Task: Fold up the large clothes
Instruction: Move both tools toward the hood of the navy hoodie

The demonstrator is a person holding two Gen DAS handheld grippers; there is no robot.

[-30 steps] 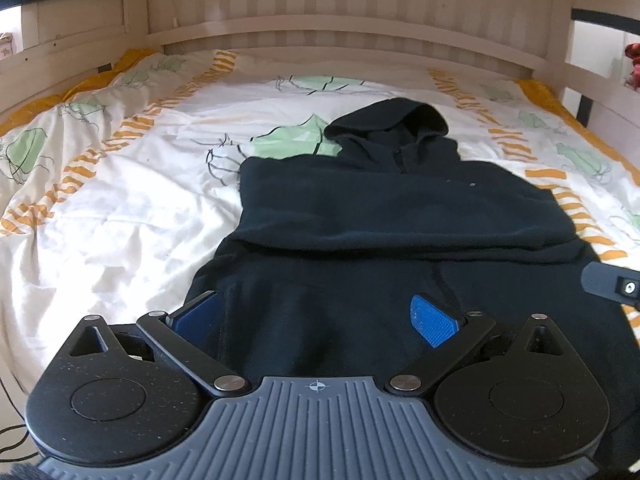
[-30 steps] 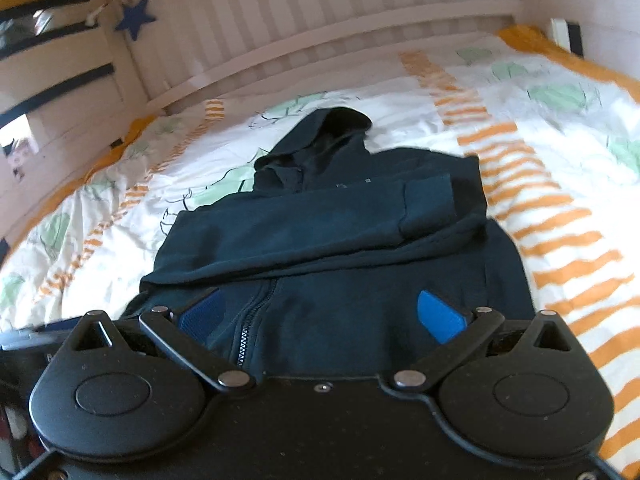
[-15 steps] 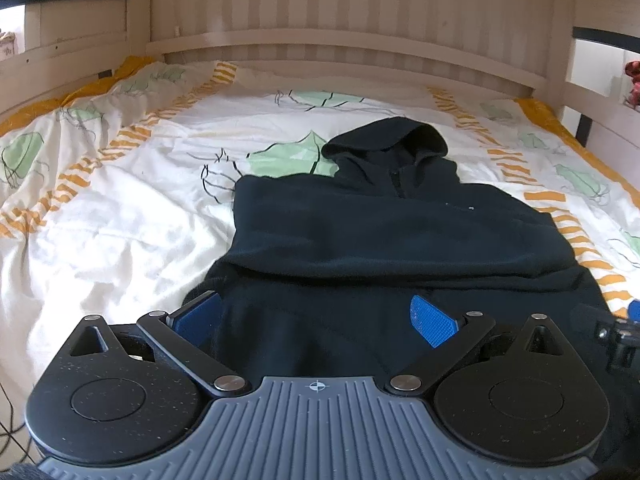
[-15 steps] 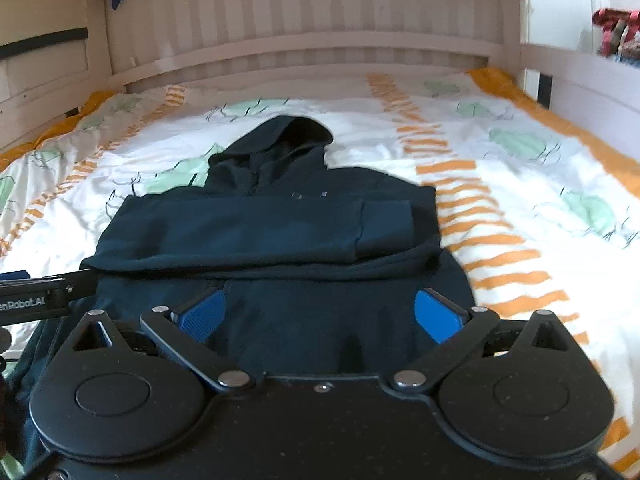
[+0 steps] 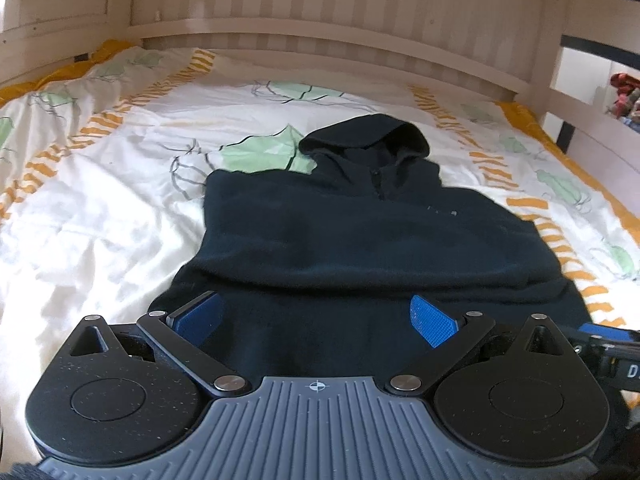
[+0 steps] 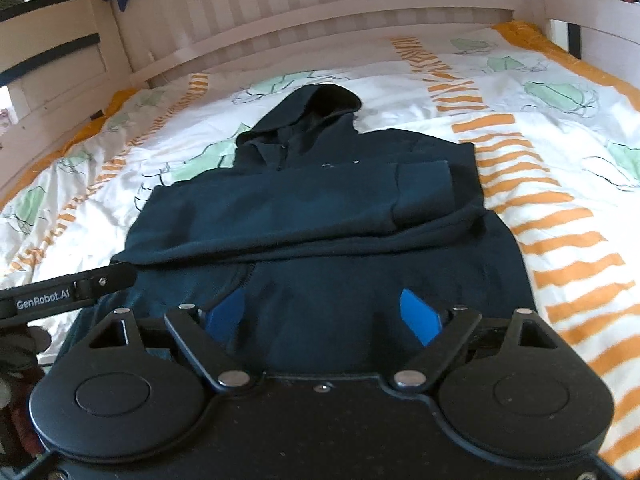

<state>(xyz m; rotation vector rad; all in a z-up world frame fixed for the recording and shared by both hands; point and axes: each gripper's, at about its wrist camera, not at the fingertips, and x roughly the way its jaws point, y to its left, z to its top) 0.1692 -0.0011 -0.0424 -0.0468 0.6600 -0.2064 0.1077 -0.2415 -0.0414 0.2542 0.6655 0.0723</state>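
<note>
Now both grippers, left gripper [image 5: 314, 318] and right gripper [image 6: 322, 314], have closed in on the near hem of the hoodie [image 5: 360, 232]; jaws wide open, apparently gripping nothing; bottom fold next.

The left gripper [image 5: 316, 318] hangs low over the near end of a dark navy hoodie [image 5: 360, 240], its jaws spread wide with nothing between them but the fabric below. The blue pads [image 5: 432, 320] flank the hoodie's lower body panel. Ahead of the fingertips, both sleeves lie folded across the chest in a thick band, and farther ahead the hood [image 5: 364, 136] points toward the slatted headboard [image 5: 320, 12]. The hoodie rests on a white quilt [image 5: 100, 208] printed with green leaves and orange stripes. Just beside the right finger, at the frame's right edge, part of the right gripper [image 5: 612, 354] shows.
</note>
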